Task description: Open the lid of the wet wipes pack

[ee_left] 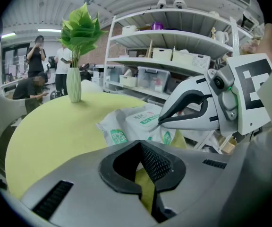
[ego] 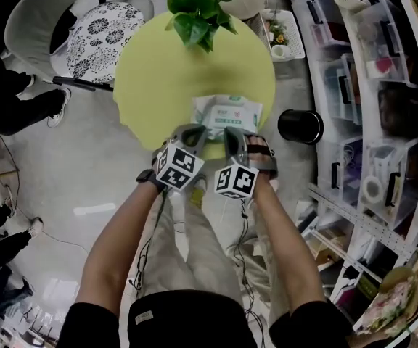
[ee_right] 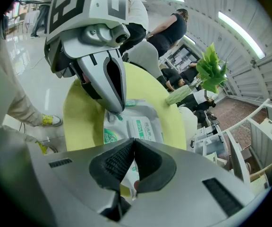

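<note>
The white wet wipes pack (ego: 227, 113) lies on the round yellow-green table (ego: 151, 71), near its front edge, with its lid (ee_left: 144, 119) flat and closed. Both grippers sit side by side at the pack's near side. My left gripper (ego: 198, 133) is shut, its tips resting at the pack's near left corner (ee_right: 111, 126). My right gripper (ego: 232, 135) is shut too, with its pointed tips touching the front edge of the lid in the left gripper view (ee_left: 160, 122). Whether the lid's edge is pinched between them does not show.
A green plant in a pale vase (ego: 202, 9) stands at the table's far side. A black round bin (ego: 300, 126) sits on the floor to the right, before shelves of plastic boxes (ego: 369, 85). A patterned chair (ego: 96, 27) and people (ee_left: 37, 56) are beyond the table.
</note>
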A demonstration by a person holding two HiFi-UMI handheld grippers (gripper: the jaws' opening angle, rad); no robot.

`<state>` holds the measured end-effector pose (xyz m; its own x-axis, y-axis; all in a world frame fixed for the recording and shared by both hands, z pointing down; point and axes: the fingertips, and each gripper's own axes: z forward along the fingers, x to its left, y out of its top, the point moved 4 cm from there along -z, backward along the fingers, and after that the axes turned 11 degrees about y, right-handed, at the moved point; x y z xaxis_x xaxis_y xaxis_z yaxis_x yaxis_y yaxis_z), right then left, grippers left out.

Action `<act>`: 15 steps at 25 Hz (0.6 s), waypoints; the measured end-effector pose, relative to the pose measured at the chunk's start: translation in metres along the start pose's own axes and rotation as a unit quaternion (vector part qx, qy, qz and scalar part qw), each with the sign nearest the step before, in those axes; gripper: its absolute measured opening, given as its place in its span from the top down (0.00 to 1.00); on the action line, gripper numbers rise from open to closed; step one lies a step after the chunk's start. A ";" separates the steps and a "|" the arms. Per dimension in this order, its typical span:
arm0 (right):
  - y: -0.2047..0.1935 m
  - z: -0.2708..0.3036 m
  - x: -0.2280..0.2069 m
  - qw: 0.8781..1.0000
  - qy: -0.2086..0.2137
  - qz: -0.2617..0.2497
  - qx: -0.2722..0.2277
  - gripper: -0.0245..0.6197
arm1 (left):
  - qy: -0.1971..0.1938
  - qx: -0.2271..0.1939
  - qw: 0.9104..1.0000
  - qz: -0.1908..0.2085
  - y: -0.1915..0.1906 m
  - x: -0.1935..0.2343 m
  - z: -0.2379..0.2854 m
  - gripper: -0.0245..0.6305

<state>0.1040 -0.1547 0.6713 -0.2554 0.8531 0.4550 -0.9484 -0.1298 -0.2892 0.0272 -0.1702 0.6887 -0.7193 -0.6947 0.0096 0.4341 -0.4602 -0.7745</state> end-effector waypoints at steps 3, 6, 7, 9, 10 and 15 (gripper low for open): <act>0.000 0.000 0.000 1.000 0.000 0.001 0.000 0.95 | -0.001 0.002 1.000 0.000 -0.001 0.000 0.000 0.94; 0.000 -0.001 -0.002 1.000 -0.002 0.002 -0.001 0.95 | -0.002 0.002 1.000 0.000 0.000 0.000 0.001 0.94; 0.000 -0.002 -0.003 1.000 -0.004 0.003 -0.002 0.95 | -0.002 0.002 1.000 0.000 0.000 0.000 0.001 0.94; 0.001 -0.005 -0.005 1.000 -0.006 0.006 -0.004 0.95 | -0.002 0.002 1.000 0.000 0.000 0.000 0.001 0.94; 0.002 -0.005 -0.005 1.000 -0.006 0.006 -0.003 0.96 | -0.002 0.003 1.000 0.000 -0.001 0.000 0.001 0.94; 0.001 -0.006 -0.007 1.000 -0.008 0.008 -0.005 0.95 | -0.003 0.004 1.000 -0.001 -0.002 0.000 0.002 0.94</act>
<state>0.1056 -0.1576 0.6628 -0.2743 0.8422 0.4641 -0.9423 -0.1390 -0.3047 0.0276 -0.1708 0.6915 -0.7168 -0.6972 0.0150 0.4369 -0.4657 -0.7696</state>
